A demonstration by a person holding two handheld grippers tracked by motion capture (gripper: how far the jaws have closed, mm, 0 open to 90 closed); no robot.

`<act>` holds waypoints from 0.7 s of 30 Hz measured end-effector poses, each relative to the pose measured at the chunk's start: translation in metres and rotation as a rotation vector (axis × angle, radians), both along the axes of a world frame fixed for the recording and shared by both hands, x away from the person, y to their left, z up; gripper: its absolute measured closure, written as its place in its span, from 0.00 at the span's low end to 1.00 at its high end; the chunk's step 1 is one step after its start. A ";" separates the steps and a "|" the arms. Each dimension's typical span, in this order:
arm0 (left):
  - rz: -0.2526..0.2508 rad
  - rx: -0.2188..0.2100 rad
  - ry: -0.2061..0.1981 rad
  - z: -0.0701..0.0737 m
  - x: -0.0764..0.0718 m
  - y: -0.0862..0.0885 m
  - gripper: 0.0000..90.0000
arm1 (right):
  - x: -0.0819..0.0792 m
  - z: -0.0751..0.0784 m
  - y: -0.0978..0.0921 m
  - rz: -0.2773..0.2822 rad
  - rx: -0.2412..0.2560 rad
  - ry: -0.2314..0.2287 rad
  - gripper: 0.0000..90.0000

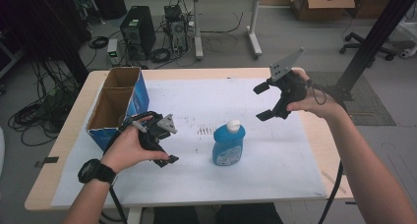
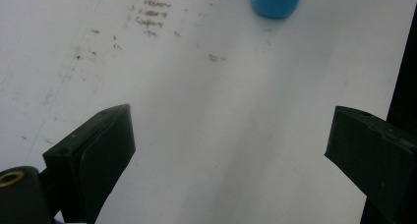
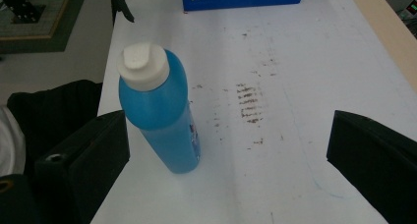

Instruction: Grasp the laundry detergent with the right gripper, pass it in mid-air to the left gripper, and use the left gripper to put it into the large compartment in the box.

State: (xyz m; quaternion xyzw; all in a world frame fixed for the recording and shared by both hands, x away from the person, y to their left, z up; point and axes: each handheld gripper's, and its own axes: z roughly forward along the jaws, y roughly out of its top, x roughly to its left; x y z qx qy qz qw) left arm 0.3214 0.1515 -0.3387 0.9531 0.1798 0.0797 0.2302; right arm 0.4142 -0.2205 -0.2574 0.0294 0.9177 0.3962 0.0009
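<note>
Both grippers spread wide, empty: right gripper (image 1: 263, 101) above blue bottle (image 1: 228, 144), left gripper (image 1: 164, 144) low over desk (image 1: 196, 74).

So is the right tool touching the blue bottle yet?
Apart. In the high view the right tool hangs open above and to the right of the blue bottle, with white table cover between them.
</note>
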 end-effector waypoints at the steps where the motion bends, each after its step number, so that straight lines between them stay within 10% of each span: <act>1: 0.000 0.000 0.000 0.000 0.000 0.000 0.05 | 0.000 0.000 0.000 0.000 0.000 0.000 0.03; 21: -0.010 -0.010 -0.001 0.001 -0.002 -0.002 0.05 | -0.015 -0.052 0.007 0.061 0.081 0.070 0.03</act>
